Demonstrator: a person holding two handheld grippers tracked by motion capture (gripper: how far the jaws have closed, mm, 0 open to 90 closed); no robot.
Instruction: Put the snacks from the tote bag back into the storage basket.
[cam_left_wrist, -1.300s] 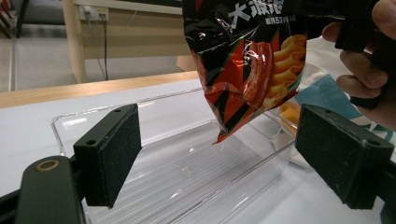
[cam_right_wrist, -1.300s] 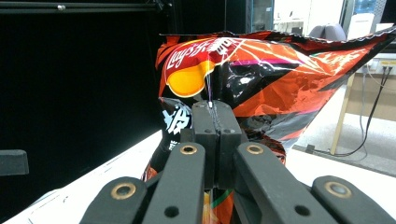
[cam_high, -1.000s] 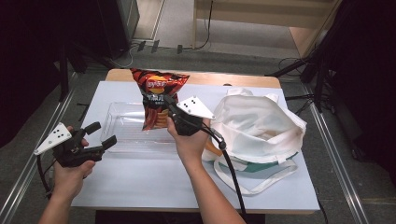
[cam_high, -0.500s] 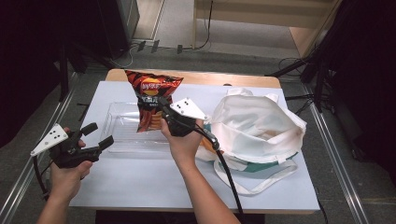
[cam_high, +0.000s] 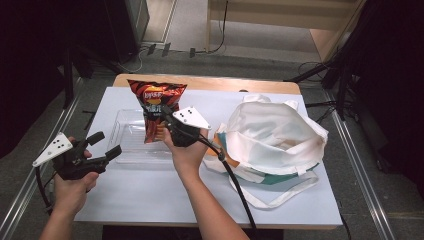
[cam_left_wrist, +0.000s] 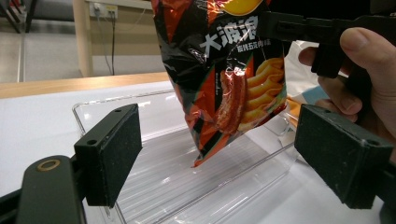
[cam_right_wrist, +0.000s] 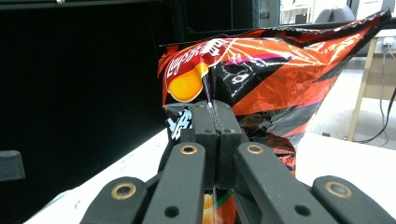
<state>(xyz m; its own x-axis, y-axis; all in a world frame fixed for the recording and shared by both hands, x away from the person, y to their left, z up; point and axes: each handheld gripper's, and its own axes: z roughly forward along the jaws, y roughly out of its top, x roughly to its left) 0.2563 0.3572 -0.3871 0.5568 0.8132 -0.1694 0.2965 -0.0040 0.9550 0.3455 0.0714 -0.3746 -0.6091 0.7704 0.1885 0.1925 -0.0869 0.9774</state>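
A red and black bag of crisps (cam_high: 156, 107) hangs upright over a clear plastic tray (cam_high: 131, 131), its lower corner just above the tray floor (cam_left_wrist: 205, 182). My right gripper (cam_high: 164, 119) is shut on the bag's side seam, and in the right gripper view the two jaws pinch the foil (cam_right_wrist: 212, 112) of the bag (cam_right_wrist: 280, 60). My left gripper (cam_high: 102, 146) rests open at the table's left, near the tray's left end, with nothing between its pads (cam_left_wrist: 112, 154). In the left gripper view the bag (cam_left_wrist: 229, 79) hangs ahead, between the jaws' lines but farther off.
A white cloth tote bag (cam_high: 272, 135) with a teal lining lies crumpled on the right half of the white table (cam_high: 150, 195), its strap looping toward the front edge. Metal rails run along both sides of the table. A wooden strip edges the far side.
My right gripper has carried the bag of crisps leftward and a little lower over the tray. The left gripper has stayed put.
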